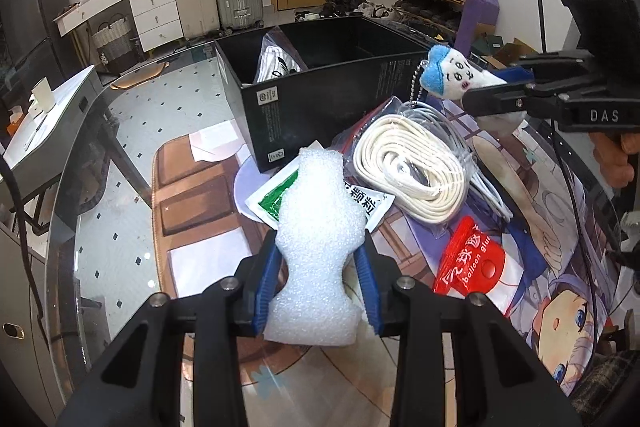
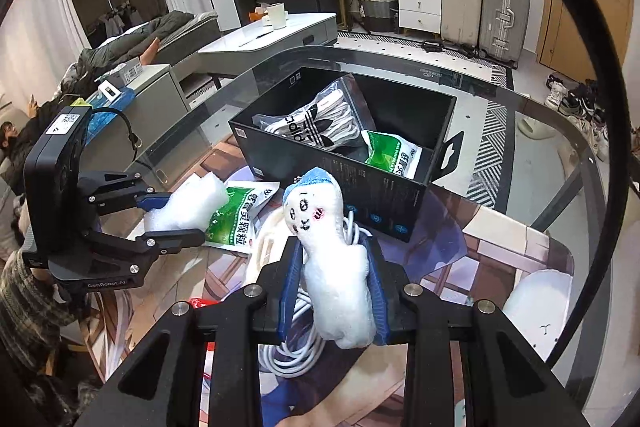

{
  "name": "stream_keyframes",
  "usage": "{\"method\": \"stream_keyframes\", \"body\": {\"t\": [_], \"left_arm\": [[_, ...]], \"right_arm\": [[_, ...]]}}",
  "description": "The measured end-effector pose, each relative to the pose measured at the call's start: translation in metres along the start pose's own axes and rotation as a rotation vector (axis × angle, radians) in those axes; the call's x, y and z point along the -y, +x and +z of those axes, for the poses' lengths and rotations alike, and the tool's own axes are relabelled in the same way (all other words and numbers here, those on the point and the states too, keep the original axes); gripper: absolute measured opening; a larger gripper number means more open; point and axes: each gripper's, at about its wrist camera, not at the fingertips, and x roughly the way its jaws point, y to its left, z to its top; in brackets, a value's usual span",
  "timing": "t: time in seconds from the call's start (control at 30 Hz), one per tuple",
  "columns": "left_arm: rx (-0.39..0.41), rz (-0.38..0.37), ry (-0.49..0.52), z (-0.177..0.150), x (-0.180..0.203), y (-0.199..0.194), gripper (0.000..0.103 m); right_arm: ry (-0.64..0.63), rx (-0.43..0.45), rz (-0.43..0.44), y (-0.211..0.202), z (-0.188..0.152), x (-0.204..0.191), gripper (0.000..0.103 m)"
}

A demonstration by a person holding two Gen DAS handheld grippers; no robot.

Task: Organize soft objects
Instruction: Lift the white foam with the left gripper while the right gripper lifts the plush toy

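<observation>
My left gripper [image 1: 320, 267] is shut on a white foam piece [image 1: 320, 227] and holds it above the table; it also shows in the right wrist view [image 2: 168, 219] with the foam piece [image 2: 192, 207]. My right gripper [image 2: 334, 267] is shut on a white plush toy with a blue cap [image 2: 328, 239], held above the coiled cables. In the left wrist view the right gripper [image 1: 496, 87] holds the plush toy [image 1: 452, 73] near the black box [image 1: 320, 99]. The box [image 2: 340, 163] holds a bagged white item [image 2: 316, 125] and a green packet [image 2: 390, 155].
On the table lie a bagged coil of white cord [image 1: 412, 167], a white cable [image 2: 296, 351], a green and white packet [image 1: 276, 199], and a red balloon glue pack [image 1: 476, 259]. The glass table edge [image 1: 80, 187] curves at left. A cartoon mat [image 1: 560, 267] covers the table.
</observation>
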Motion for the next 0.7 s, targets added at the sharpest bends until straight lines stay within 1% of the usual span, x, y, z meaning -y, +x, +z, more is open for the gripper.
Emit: {"method": "stream_keyframes", "body": {"t": [0.07,0.2,0.3,0.37,0.43,0.57,0.7], "left_arm": [[0.001,0.003,-0.007,0.003,0.0,0.0,0.036],[0.015,-0.002,-0.017,0.009,0.001,-0.002,0.036],[0.015,0.01,-0.005,0.01,0.003,-0.003,0.036],[0.014,0.004,-0.005,0.013,0.005,-0.003,0.036],[0.019,-0.011,-0.014,0.015,0.005,-0.004,0.036],[0.028,-0.006,-0.009,0.02,0.004,-0.005,0.036],[0.031,-0.011,-0.008,0.025,0.006,-0.005,0.036]], "right_arm": [[0.006,-0.02,0.007,0.006,-0.003,-0.004,0.031],[0.017,-0.018,0.027,0.005,-0.008,-0.009,0.031],[0.019,0.007,0.015,-0.003,-0.009,-0.01,0.031],[0.036,0.015,0.021,-0.007,-0.008,-0.006,0.031],[0.036,0.015,-0.001,-0.009,-0.009,-0.005,0.031],[0.034,0.011,-0.014,-0.012,-0.01,-0.001,0.031],[0.03,0.034,-0.018,-0.015,-0.008,0.001,0.031]]}}
